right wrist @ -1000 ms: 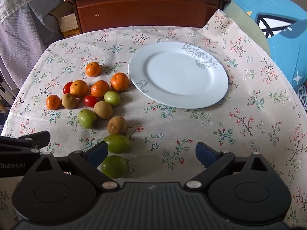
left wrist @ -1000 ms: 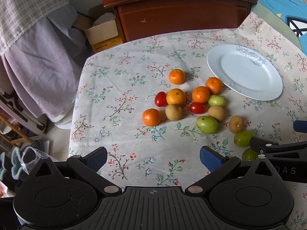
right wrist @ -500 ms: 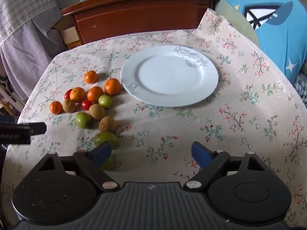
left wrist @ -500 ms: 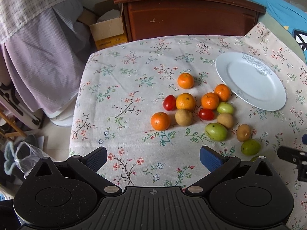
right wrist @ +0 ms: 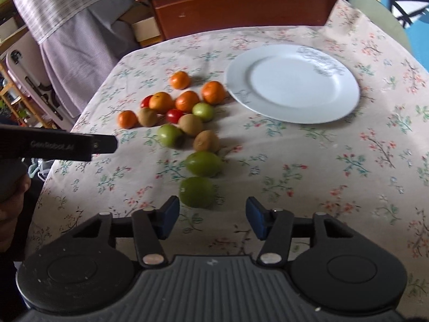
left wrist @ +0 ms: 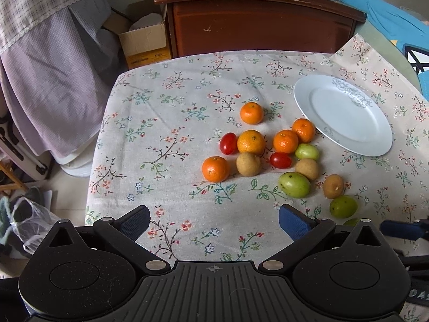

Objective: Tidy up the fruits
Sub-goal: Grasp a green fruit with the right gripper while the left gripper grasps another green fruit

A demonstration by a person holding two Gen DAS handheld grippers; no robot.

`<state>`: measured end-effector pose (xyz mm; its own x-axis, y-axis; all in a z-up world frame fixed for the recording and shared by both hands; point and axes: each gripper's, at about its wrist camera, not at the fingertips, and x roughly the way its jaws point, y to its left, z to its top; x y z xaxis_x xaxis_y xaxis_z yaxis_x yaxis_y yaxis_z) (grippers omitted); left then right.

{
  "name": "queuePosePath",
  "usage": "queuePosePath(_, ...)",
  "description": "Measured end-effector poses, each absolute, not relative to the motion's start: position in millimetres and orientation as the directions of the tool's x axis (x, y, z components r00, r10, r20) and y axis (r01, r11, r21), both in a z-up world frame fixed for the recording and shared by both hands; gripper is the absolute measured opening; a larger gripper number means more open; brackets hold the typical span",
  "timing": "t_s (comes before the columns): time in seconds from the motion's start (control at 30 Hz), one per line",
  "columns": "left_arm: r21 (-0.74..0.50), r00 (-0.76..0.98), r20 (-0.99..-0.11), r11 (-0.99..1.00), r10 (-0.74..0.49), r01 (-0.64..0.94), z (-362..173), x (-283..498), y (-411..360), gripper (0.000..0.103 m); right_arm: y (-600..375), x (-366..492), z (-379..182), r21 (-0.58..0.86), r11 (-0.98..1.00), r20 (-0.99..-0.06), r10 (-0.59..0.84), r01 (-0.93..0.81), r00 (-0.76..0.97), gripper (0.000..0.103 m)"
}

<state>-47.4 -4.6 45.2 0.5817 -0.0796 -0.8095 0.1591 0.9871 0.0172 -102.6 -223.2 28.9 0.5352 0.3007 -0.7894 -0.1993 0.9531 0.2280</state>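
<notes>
A cluster of fruit lies on the floral tablecloth [left wrist: 174,123]: several oranges [left wrist: 251,141], two red tomatoes [left wrist: 280,160], brown kiwis [left wrist: 248,164] and green fruits [left wrist: 294,184]. A white plate [left wrist: 346,118] holds nothing and sits to the right of the cluster. My left gripper [left wrist: 214,221] stands open above bare cloth, short of the fruit. My right gripper [right wrist: 211,216] is closing with nothing between its pads; the nearest green fruit [right wrist: 197,191] lies just beyond its left fingertip. The plate [right wrist: 292,83] is farther off to the right in that view.
A brown wooden cabinet [left wrist: 257,21] stands behind the table, a cardboard box [left wrist: 146,43] and a draped lilac cloth [left wrist: 53,80] to its left. The table's left edge drops to a cluttered floor. A hand [right wrist: 13,204] holds the left gripper's body [right wrist: 59,145].
Both views have pulled back and tilted up a little. The right gripper's jaws have narrowed markedly and swung left, so the nearest green fruit now lies ahead of its left pad.
</notes>
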Motion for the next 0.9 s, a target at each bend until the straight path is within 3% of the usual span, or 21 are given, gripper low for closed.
queuePosePath(0.2, 0.006, 0.586, -0.804, 0.986, -0.096, 0.17, 45.9, -47.2, -8.3, 0.102, -212.0, -98.4, 24.8, 0.23, 0.949, -0.781, 0.312, -0.216, 0.541, 0.046)
queuePosePath(0.4, -0.008, 0.586, -0.801, 0.981, -0.124, 0.196, 45.3, -46.6, -15.7, 0.102, -205.1, -96.8, 17.6, 0.206, 0.954, -0.778, 0.293, -0.216, 0.556, 0.032)
queuePosePath(0.63, -0.024, 0.577, -0.797, 0.963, -0.179, 0.267, 43.3, -48.4, -33.3, 0.102, -216.9, -97.3, 24.2, 0.214, 0.958, -0.781, 0.284, -0.189, 0.556, 0.032)
queuePosePath(0.9, -0.102, 0.551, -0.786, 0.938, -0.28, 0.331, 38.0, -50.4, -57.7, 0.102, -259.7, -94.8, 40.2, 0.194, 0.981, -0.773, 0.158, -0.008, 0.614, 0.032)
